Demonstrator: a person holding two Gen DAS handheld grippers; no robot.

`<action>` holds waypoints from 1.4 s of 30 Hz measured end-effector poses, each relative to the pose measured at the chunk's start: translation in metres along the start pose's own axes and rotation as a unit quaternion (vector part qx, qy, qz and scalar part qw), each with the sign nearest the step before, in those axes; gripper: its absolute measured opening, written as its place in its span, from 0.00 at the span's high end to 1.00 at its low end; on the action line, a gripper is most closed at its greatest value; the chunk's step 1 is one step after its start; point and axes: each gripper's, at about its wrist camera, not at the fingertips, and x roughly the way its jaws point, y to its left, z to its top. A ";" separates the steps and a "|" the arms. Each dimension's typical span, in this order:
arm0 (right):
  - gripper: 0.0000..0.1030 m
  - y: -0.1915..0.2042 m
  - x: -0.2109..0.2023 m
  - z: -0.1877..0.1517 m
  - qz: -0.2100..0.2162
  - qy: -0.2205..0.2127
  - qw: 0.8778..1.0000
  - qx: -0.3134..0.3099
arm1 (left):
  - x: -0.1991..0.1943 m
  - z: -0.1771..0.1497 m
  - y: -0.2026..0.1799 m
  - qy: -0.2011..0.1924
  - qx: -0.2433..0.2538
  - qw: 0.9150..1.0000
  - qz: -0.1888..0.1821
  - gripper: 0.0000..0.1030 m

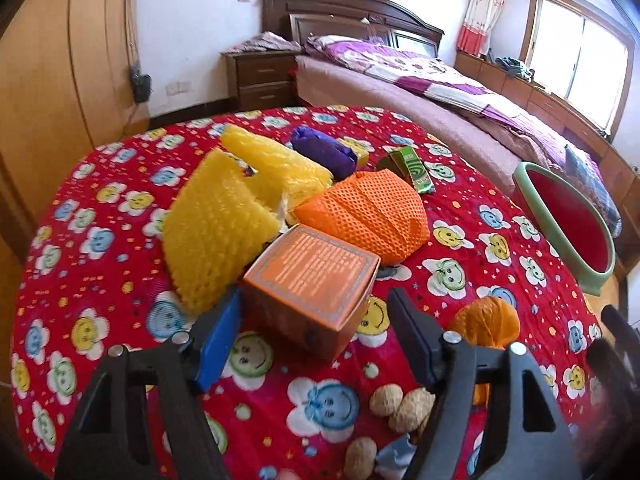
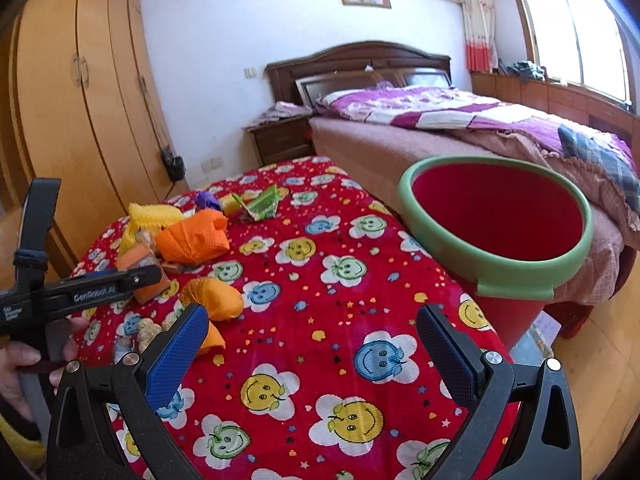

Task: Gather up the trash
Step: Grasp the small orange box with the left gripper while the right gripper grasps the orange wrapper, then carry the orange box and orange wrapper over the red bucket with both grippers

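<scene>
Tilting down, left claw [image 1: 316,316] spread beside orange box [image 1: 316,272] (untouched) | right claw [image 2: 312,332] spread

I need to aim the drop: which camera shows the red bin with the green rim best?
The right wrist view: the red bin with the green rim shows its whole open mouth. The left wrist view shows it small and distorted at the right edge.

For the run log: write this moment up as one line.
phase: reaching for trash | left gripper: open, astride orange box, no grip | right gripper: open, empty | red bin: empty at table edge
</scene>
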 end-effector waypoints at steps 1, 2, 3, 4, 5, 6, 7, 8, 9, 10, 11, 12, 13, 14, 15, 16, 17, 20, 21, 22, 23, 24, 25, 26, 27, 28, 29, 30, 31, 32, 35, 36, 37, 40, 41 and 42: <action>0.00 0.000 0.001 0.000 -0.001 0.004 1.000 0.000 | 0.003 0.001 0.001 0.003 -0.004 1.000 -0.007 0.35; 0.00 0.001 0.003 0.001 -0.004 0.009 1.000 0.001 | 0.005 0.002 0.003 0.004 -0.006 1.000 -0.014 0.38; 0.00 0.002 0.004 0.002 -0.004 0.013 1.000 0.002 | 0.006 0.002 0.005 0.005 -0.010 1.000 -0.020 0.39; 0.00 0.004 0.005 0.003 -0.005 0.021 1.000 0.004 | 0.006 0.001 0.006 -0.001 -0.014 1.000 -0.026 0.40; 0.00 0.005 0.007 0.004 -0.007 0.029 1.000 0.006 | 0.004 0.001 0.007 -0.007 -0.015 0.999 -0.033 0.40; 0.00 0.006 0.008 0.005 -0.005 0.033 0.999 0.009 | 0.003 0.000 0.008 -0.011 -0.015 0.999 -0.039 0.40; 0.00 0.007 0.008 0.006 -0.004 0.036 0.999 0.012 | 0.002 -0.001 0.007 -0.017 -0.013 0.999 -0.046 0.40; 0.00 0.008 0.010 0.008 -0.005 0.041 0.999 0.013 | 0.000 -0.001 0.006 -0.021 -0.011 0.998 -0.050 0.40; 0.00 0.011 0.012 0.010 -0.005 0.046 0.999 0.011 | -0.002 -0.002 0.005 -0.027 -0.008 0.998 -0.052 0.40; 0.00 0.013 0.013 0.011 -0.006 0.049 0.999 0.010 | -0.004 -0.001 0.005 -0.029 -0.006 0.998 -0.054 0.40; 0.00 0.017 0.015 0.013 -0.007 0.052 0.999 0.008 | -0.006 -0.001 0.005 -0.033 -0.005 0.998 -0.056 0.40; 0.00 0.020 0.017 0.014 -0.008 0.053 0.999 0.006 | -0.007 -0.001 0.005 -0.037 -0.004 0.998 -0.058 0.40; 0.00 0.024 0.021 0.015 -0.007 0.060 0.998 0.002 | -0.009 0.000 0.005 -0.038 -0.002 0.997 -0.059 0.40; 0.00 0.026 0.024 0.015 -0.005 0.063 0.998 -0.002 | -0.011 0.000 0.005 -0.039 -0.001 0.997 -0.062 0.40; 0.00 0.030 0.027 0.015 -0.001 0.067 0.998 -0.007 | -0.012 0.000 0.005 -0.038 -0.001 0.997 -0.065 0.40; 0.00 0.034 0.029 0.015 0.001 0.069 0.998 -0.011 | -0.014 0.001 0.006 -0.037 -0.003 0.997 -0.068 0.40; 0.01 0.037 0.032 0.016 0.004 0.072 0.997 -0.016 | -0.016 0.001 0.007 -0.036 -0.005 0.997 -0.069 0.40; 0.06 0.045 0.042 0.015 0.013 0.090 0.995 -0.030 | -0.020 0.004 0.010 -0.030 -0.014 0.997 -0.064 0.40; 0.07 0.047 0.047 0.015 0.019 0.098 0.995 -0.031 | -0.022 0.004 0.012 -0.032 -0.018 0.997 -0.062 0.40; 0.14 0.049 0.051 0.014 0.025 0.104 0.994 -0.031 | -0.025 0.004 0.013 -0.034 -0.022 0.997 -0.058 0.40; 0.21 0.051 0.054 0.013 0.032 0.109 0.993 -0.034 | -0.028 0.004 0.015 -0.036 -0.026 0.998 -0.053 0.40; 0.32 0.054 0.059 0.013 0.037 0.117 0.992 -0.040 | -0.030 0.003 0.016 -0.038 -0.029 0.998 -0.050 0.40; 0.34 0.056 0.063 0.012 0.039 0.125 0.990 -0.046 | -0.031 0.003 0.017 -0.039 -0.033 0.998 -0.047 0.40; 0.36 0.059 0.068 0.011 0.043 0.132 0.989 -0.049 | -0.033 0.003 0.018 -0.040 -0.036 0.998 -0.044 0.40; 0.42 0.060 0.071 0.010 0.048 0.137 0.988 -0.050 | -0.034 0.003 0.018 -0.041 -0.038 0.998 -0.042 0.40; 0.48 0.062 0.072 0.009 0.051 0.138 0.988 -0.053 | -0.036 0.003 0.019 -0.041 -0.040 0.998 -0.039 0.40; 0.50 0.063 0.073 0.008 0.052 0.136 0.988 -0.056 | -0.037 0.003 0.019 -0.042 -0.042 0.998 -0.038 0.40; 0.57 0.063 0.073 0.008 0.059 0.136 0.987 -0.056 | -0.038 0.003 0.018 -0.042 -0.043 0.997 -0.038 0.40; 0.59 0.063 0.073 0.008 0.065 0.138 0.987 -0.053 | -0.040 0.003 0.017 -0.043 -0.043 0.997 -0.037 0.40; 0.60 0.062 0.073 0.007 0.066 0.139 0.987 -0.049 | -0.041 0.003 0.016 -0.043 -0.042 0.998 -0.036 0.40; 0.67 0.059 0.073 0.008 0.076 0.140 0.986 -0.041 | -0.046 0.002 0.012 -0.045 -0.040 0.998 -0.035 0.40; 0.69 0.058 0.072 0.008 0.079 0.139 0.986 -0.038 | -0.047 0.002 0.011 -0.046 -0.039 0.998 -0.035 0.40; 0.71 0.058 0.073 0.009 0.081 0.138 0.986 -0.037 | -0.049 0.002 0.010 -0.048 -0.040 0.997 -0.034 0.40; 0.75 0.055 0.065 0.010 0.084 0.127 0.988 -0.035 | -0.055 0.004 0.007 -0.051 -0.042 0.997 -0.032 0.40; 0.75 0.053 0.060 0.011 0.084 0.120 0.989 -0.032 | -0.057 0.004 0.005 -0.053 -0.043 0.997 -0.030 0.40; 0.76 0.050 0.056 0.013 0.085 0.115 0.989 -0.028 | -0.059 0.005 0.004 -0.055 -0.043 0.997 -0.028 0.40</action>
